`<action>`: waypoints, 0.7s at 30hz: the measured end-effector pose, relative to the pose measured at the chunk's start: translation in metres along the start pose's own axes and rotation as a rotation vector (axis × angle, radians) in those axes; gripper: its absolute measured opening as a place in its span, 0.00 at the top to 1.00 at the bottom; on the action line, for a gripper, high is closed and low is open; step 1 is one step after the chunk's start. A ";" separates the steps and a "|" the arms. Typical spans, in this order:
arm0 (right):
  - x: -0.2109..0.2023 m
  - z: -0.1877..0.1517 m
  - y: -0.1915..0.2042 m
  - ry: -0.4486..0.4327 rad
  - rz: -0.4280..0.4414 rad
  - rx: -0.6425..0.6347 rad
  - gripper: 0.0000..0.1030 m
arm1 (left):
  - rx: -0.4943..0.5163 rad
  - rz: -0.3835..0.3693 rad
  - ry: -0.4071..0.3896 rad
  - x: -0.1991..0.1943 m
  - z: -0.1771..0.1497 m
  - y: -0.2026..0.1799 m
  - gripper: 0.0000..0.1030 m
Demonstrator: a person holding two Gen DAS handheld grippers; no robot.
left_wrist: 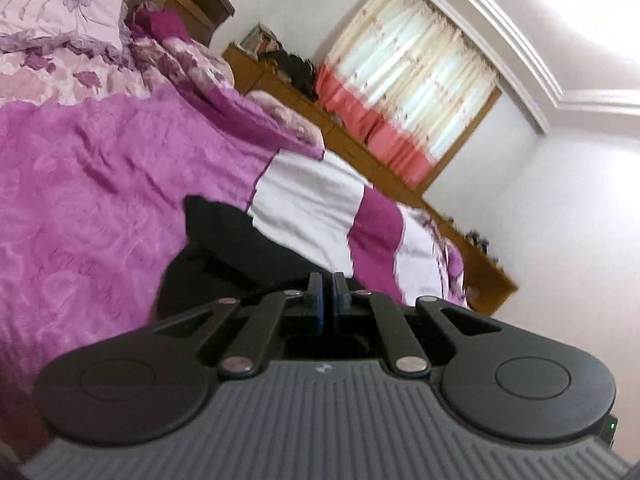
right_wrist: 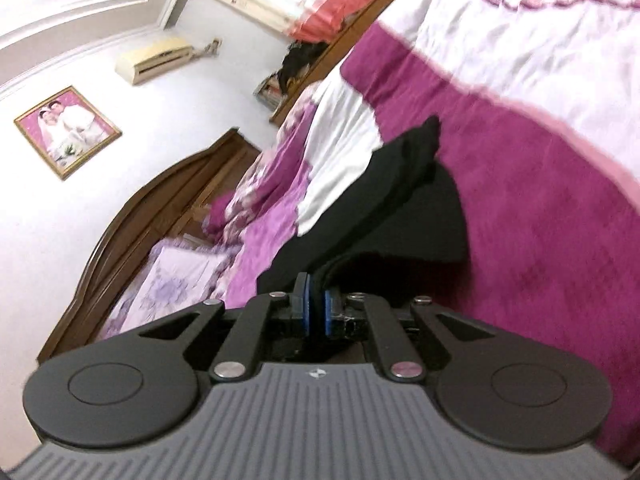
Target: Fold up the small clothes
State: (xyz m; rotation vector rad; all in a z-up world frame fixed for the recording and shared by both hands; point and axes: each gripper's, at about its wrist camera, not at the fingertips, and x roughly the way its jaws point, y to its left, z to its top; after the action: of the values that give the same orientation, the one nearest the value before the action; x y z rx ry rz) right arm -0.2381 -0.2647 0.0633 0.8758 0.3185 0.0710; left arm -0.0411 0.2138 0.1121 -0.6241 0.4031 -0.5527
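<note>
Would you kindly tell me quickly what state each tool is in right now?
Left tool: closed on an edge of the black garment.
Right tool: closed on the black garment's edge.

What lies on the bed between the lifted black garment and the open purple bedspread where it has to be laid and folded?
Nothing visible does. The right gripper and the left gripper are each shut on the black garment, and the purple bedspread beside and beyond it shows only its own cloth. What lies under the garment is hidden.

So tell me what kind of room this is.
Most likely a home bedroom. A bed with a purple and white floral bedspread fills the view, backed by a curved dark wooden headboard; a cream and red curtained window and a framed portrait line the walls.
</note>
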 end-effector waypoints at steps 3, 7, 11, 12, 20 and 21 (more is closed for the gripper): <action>0.006 0.017 0.004 -0.043 -0.001 -0.038 0.94 | -0.008 -0.010 0.009 0.013 0.003 -0.004 0.94; 0.022 0.037 0.018 -0.076 -0.005 -0.162 0.94 | -0.024 -0.038 0.038 0.033 0.008 -0.010 0.94; 0.048 0.057 0.027 -0.069 -0.024 -0.252 0.94 | -0.024 -0.041 0.094 0.062 0.022 -0.017 0.94; 0.053 0.062 0.027 -0.065 -0.019 -0.254 0.94 | -0.022 -0.045 0.096 0.068 0.025 -0.019 0.94; 0.105 0.098 0.034 -0.088 -0.075 -0.310 0.94 | 0.034 0.099 0.051 0.128 0.051 -0.046 0.94; 0.111 0.103 0.034 -0.096 -0.082 -0.313 0.94 | 0.027 0.110 0.047 0.138 0.054 -0.046 0.94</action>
State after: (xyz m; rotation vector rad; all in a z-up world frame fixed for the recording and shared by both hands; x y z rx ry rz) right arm -0.0988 -0.2987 0.1232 0.5530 0.2453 0.0025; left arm 0.0775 0.1246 0.1557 -0.5601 0.4704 -0.4672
